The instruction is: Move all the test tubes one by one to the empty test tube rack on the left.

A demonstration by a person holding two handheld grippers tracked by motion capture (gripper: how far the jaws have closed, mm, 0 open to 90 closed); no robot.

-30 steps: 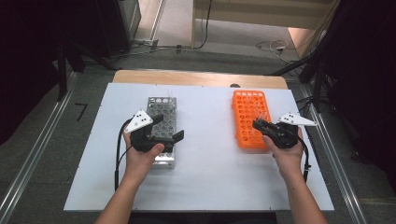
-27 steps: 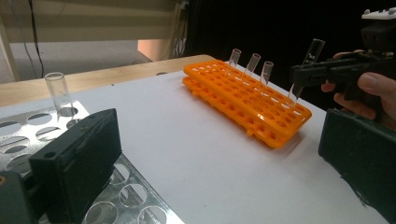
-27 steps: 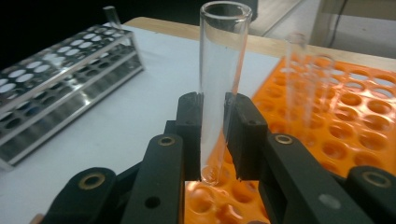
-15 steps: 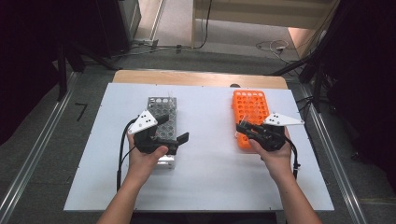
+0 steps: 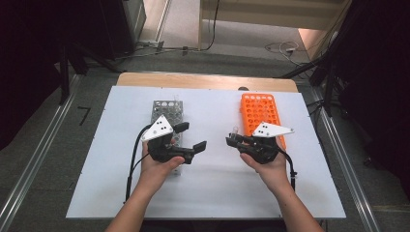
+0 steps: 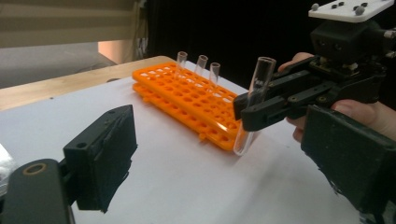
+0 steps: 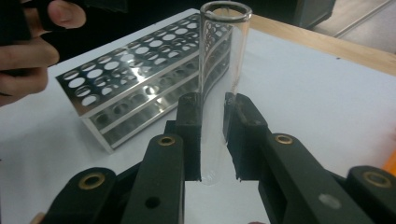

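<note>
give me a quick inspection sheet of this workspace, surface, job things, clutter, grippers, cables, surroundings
surface: white table top with a wooden strip along its far edge, bare apart from the two racks.
job's things: clear test tube upright in the right gripper; orange rack with three tubes standing at its far end; metal rack at the left.
clutter: nothing seen.
grippers: right gripper shut on the test tube, between the racks; left gripper open with nothing between its jaws, which have just been closing a little.
cables: black cable loops from the left gripper; another trails by the right wrist; loose leads on the floor beyond.
surroundings: metal rails either side, dark equipment at both edges.
</note>
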